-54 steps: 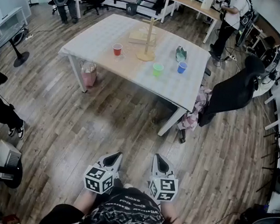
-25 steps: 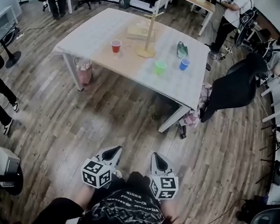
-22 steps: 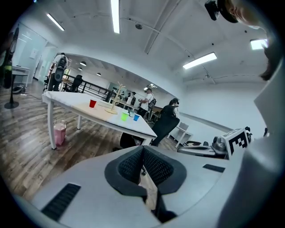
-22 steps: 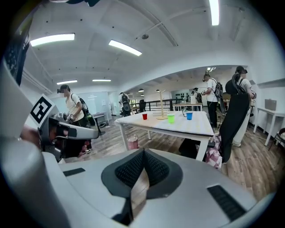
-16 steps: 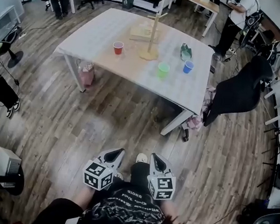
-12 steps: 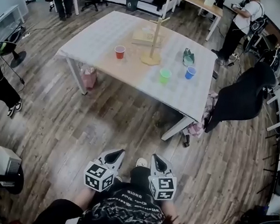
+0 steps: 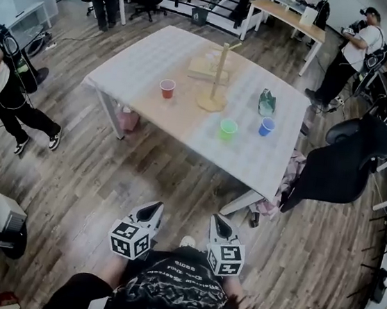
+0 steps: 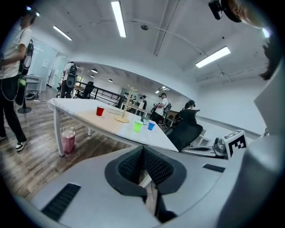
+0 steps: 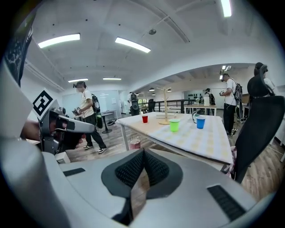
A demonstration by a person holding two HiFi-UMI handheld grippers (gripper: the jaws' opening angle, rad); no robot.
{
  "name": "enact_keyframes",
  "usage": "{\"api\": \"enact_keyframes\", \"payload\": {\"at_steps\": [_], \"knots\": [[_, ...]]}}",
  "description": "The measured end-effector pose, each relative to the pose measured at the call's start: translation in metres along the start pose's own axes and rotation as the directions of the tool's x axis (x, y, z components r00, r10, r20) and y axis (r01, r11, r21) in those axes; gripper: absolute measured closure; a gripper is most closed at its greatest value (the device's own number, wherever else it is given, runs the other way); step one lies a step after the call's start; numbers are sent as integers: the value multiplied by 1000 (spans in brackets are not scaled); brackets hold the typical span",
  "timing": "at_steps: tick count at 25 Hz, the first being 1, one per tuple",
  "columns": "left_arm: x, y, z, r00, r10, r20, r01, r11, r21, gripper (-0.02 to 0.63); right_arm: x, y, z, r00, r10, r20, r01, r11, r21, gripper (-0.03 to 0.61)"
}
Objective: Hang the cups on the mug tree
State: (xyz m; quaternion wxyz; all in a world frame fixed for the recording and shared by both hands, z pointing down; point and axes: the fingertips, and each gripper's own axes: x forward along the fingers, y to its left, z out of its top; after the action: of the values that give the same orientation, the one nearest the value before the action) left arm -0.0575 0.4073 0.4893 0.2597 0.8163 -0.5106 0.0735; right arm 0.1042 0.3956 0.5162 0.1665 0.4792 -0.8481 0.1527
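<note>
Left gripper [image 7: 151,210], right gripper [image 7: 218,222]: both sets of jaws are sitting pressed together, gripping nothing, over the floor [image 7: 100,174].

Red cup [image 7: 167,88], green cup [image 7: 228,129] and blue cup [image 7: 267,126] are standing on the bench [image 7: 138,63] around the mug tree [image 7: 216,83], well apart from both grippers.

Likely risks:
- Arriving with jaws unopened and knocking a light cup over.
- Brushing the slim tree and tipping it.
- Snagging the chair [image 7: 342,168] crowding the near corner.

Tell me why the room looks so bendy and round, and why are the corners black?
Head view: a wide-angle lens bows the edges of the table and the floor planks. Left gripper view: black corners ring the round picture, and the ceiling light strips glare white. Right gripper view: the same black ring, and the ceiling curves like a dome.
</note>
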Motion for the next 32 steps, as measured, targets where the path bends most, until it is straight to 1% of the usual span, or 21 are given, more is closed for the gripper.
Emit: {"api": "enact_keyframes", "payload": {"at_steps": [3, 6, 11, 13, 16, 18, 19, 21, 22, 23, 24, 27, 32], "knots": [[24, 2, 14, 999, 34, 14, -35, 999, 5, 597, 15, -25, 12, 1000, 25, 16, -25, 1000, 5, 569], [47, -7, 16, 998, 54, 15, -54, 998, -13, 597, 26, -49, 15, 999, 51, 14, -51, 999, 9, 569], [86, -31, 13, 1000, 15, -23, -16, 999, -31, 598, 38, -79, 15, 996, 86, -5, -86, 996, 7, 569], [99, -32, 15, 1000, 15, -27, -15, 999, -35, 597, 45, -89, 15, 996, 86, -7, -86, 996, 15, 569], [112, -32, 19, 1000, 9, -25, -10, 998, -67, 597, 50, -101, 13, 997, 74, -12, -74, 996, 40, 569], [119, -31, 20, 1000, -2, -28, -1, 995, -102, 597, 52, -109, 15, 998, 67, -2, -67, 994, 89, 569], [123, -30, 20, 1000, -10, -29, 6, 992, -124, 597, 54, -114, 16, 998, 65, 11, -66, 988, 139, 569], [134, -27, 22, 999, -25, -30, 20, 986, -166, 597, 59, -123, 19, 997, 69, 44, -78, 961, 265, 569], [140, -25, 23, 999, -29, -32, 23, 984, -176, 597, 61, -127, 20, 996, 65, 57, -80, 947, 311, 569], [146, -23, 24, 999, -32, -36, 25, 984, -176, 598, 64, -132, 21, 997, 55, 63, -73, 940, 334, 569], [152, -21, 25, 999, -35, -41, 27, 985, -171, 598, 66, -136, 22, 997, 40, 65, -60, 939, 340, 569], [173, -11, 37, 998, -48, -42, 41, 988, -149, 597, 80, -149, 31, 998, 1, 70, -24, 944, 330, 569], [206, 15, 64, 998, -58, -37, 54, 993, -102, 597, 113, -162, 51, 996, -50, 80, 20, 942, 336, 569]]}}
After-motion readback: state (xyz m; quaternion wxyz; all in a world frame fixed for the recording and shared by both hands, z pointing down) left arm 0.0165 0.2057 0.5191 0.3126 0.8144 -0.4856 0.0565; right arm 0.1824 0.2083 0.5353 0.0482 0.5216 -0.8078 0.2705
